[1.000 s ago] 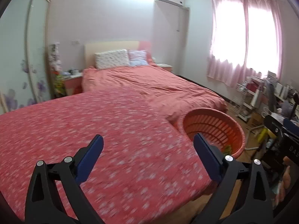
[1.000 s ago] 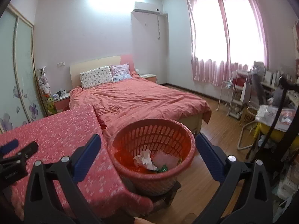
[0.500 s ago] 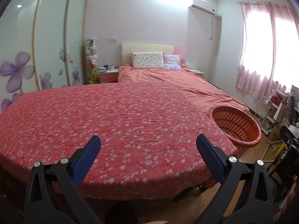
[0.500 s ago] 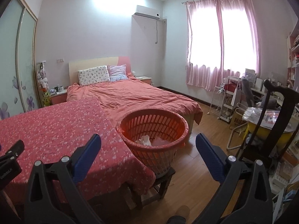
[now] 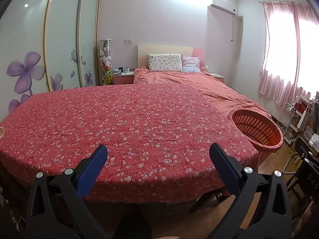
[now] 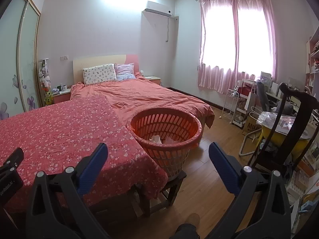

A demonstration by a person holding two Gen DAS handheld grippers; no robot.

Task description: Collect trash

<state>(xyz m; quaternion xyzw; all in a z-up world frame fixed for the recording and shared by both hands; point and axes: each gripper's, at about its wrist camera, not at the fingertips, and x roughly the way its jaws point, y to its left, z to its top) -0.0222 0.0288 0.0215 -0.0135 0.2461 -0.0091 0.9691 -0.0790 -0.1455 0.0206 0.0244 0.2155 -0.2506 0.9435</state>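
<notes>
An orange slotted basket [image 6: 166,131] stands on a wooden stool at the right end of a table under a red flowered cloth [image 6: 65,131]. Crumpled white paper [image 6: 156,138] lies inside it. The basket also shows in the left wrist view [image 5: 258,127], right of the cloth [image 5: 129,123]. My left gripper [image 5: 158,153] is open and empty, held back over the table's near edge. My right gripper [image 6: 158,152] is open and empty, held back from the basket and above the stool. No trash shows on the cloth.
A bed with an orange cover [image 6: 143,93] stands behind the table. A dark wooden chair [image 6: 287,131], a yellow tub and cluttered shelves fill the right side. A wardrobe with purple flowers [image 5: 49,45] lines the left wall. Wooden floor [image 6: 215,159] lies right of the basket.
Both grippers have pulled back and away from the table and basket, so more of the room shows. The left view has swung left from the basket to the whole table. Both stay open.
</notes>
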